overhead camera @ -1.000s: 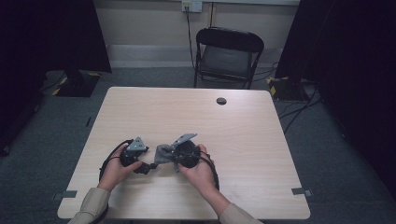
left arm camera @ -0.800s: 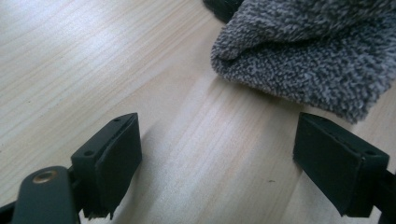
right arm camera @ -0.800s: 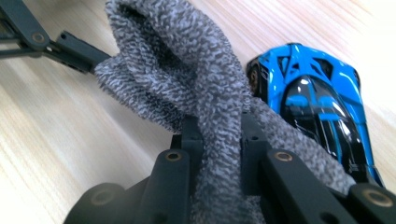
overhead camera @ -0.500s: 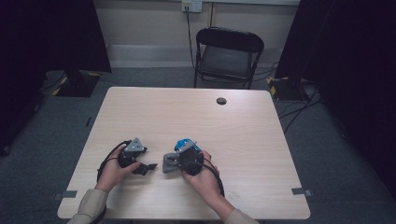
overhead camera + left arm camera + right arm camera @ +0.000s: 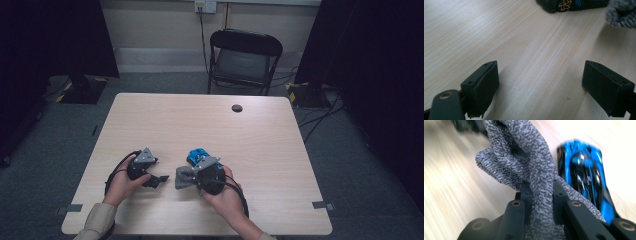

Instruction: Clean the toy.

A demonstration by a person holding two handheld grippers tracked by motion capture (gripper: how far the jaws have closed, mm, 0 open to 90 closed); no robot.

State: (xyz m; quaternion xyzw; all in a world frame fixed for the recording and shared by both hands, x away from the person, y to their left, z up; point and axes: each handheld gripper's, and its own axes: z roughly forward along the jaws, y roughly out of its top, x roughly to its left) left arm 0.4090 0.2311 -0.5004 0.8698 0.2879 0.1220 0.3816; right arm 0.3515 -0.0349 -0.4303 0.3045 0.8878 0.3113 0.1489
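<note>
The right gripper (image 5: 541, 192) has its black jaws clamped on a speckled grey knitted cloth (image 5: 524, 157), bunched just above the pale wooden table (image 5: 280, 145) beside a glossy blue toy car (image 5: 584, 175). Picking up looks done; using or placing the cloth remains. The left gripper (image 5: 549, 87), jaws spread and just opening, holds nothing.

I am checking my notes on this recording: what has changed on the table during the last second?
The right hand-held gripper, shut on the grey cloth, drew the cloth off the blue toy car, which now lies uncovered. The left hand-held gripper has just been opening, with nothing between its jaws. The left hand and the table stayed as they were.
</note>
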